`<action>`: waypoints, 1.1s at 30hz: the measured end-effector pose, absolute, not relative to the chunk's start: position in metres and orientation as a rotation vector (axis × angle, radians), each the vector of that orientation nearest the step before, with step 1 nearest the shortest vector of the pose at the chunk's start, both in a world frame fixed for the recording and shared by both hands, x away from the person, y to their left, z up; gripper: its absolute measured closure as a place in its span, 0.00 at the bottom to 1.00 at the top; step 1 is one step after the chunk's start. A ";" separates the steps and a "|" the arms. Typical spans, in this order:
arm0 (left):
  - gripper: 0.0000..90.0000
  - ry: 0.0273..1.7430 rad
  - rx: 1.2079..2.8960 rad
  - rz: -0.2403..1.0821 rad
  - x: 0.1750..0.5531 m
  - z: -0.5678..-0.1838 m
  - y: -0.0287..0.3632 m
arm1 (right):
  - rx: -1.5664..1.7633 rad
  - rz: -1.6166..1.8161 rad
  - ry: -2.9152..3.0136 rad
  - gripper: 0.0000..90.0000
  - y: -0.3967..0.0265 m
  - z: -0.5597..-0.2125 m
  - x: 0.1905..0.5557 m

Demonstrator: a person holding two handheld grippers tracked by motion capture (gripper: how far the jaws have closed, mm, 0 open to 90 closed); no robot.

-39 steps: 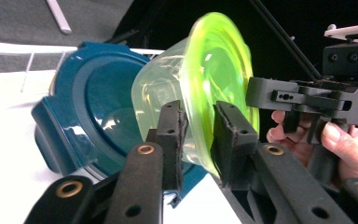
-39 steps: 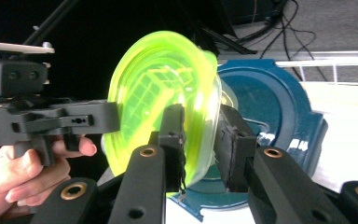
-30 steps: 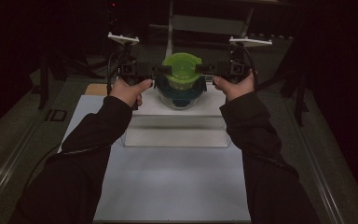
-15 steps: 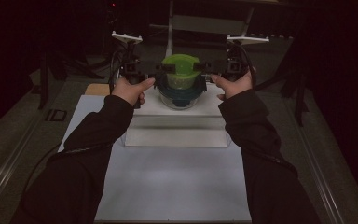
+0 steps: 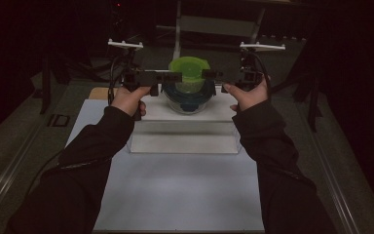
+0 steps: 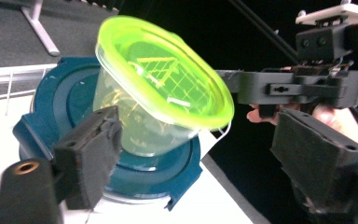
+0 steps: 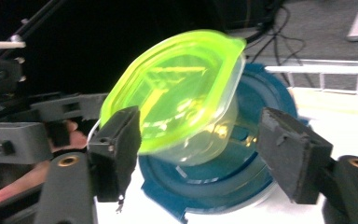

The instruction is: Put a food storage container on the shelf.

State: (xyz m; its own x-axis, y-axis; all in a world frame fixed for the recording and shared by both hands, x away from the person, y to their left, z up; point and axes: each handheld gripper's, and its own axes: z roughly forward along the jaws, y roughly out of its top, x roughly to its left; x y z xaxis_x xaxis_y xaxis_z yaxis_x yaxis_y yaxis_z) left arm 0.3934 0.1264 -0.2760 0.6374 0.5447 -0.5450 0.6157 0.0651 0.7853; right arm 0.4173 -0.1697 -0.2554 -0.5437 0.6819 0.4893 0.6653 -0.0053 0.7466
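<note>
On the white surface (image 5: 185,139), a raised white block (image 5: 185,113) at the far middle carries the blue-lidded container (image 5: 187,100), the green-lidded tub (image 5: 190,72) tilted on top. Both look light, slick, thin plastic; grip the rim. My left tongs (image 5: 168,77) and right tongs (image 5: 209,74) have just been opening, clamping nothing.

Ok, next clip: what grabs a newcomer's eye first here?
The clear plastic tub with the neon-green lid, glowing mid-table in a dark room. It sits on a round dark-blue lid atop a white raised platform. The left gripper and right gripper flank it, jaws having just opened, pads clear.
</note>
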 end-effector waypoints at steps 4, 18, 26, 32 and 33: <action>0.15 0.957 1.582 -0.059 0.384 -0.279 0.128 | 1.432 1.678 2.244 0.24 -0.172 -0.259 0.409; 0.11 0.859 1.634 -0.012 0.350 -0.295 0.130 | 1.311 1.671 2.326 0.23 -0.179 -0.291 0.372; 0.04 0.817 1.683 -0.036 0.333 -0.314 0.124 | 1.261 1.643 2.366 0.23 -0.181 -0.319 0.352; 0.03 0.767 1.706 -0.043 0.318 -0.330 0.117 | 1.237 1.643 2.384 0.22 -0.185 -0.340 0.341; 0.03 0.759 1.713 -0.038 0.315 -0.333 0.116 | 1.233 1.638 2.386 0.21 -0.185 -0.342 0.340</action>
